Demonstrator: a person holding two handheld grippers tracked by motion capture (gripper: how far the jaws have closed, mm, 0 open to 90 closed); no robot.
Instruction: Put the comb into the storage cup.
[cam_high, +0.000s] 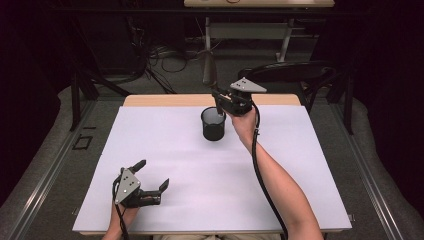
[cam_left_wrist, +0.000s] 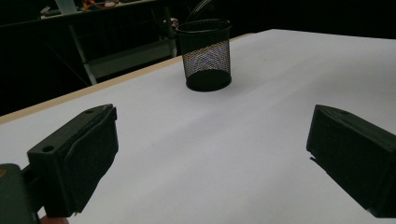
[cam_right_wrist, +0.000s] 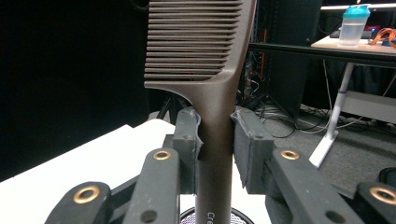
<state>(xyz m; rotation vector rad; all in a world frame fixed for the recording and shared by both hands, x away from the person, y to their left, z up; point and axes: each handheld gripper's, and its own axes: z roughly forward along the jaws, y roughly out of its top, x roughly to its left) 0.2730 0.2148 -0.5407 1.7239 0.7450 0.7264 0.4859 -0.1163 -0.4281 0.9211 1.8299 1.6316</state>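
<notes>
A black mesh cup (cam_high: 213, 124) stands upright near the far middle of the white table (cam_high: 165, 145); it also shows in the left gripper view as the mesh cup (cam_left_wrist: 206, 55). My right gripper (cam_high: 223, 99) hovers just above the cup's rim, shut on the handle of a brown comb (cam_right_wrist: 212, 79) held upright, teeth at the top. In the high view the comb (cam_high: 208, 70) rises above the gripper. The cup's rim (cam_right_wrist: 210, 215) lies right below the handle's lower end. My left gripper (cam_high: 152, 175) rests near the front left, jaws wide open, nothing between them.
A black chair (cam_high: 295, 72) stands behind the table's far right edge. Cables and a desk frame (cam_high: 250, 32) lie on the floor beyond. A blue-lidded bottle (cam_right_wrist: 352, 24) sits on a far desk.
</notes>
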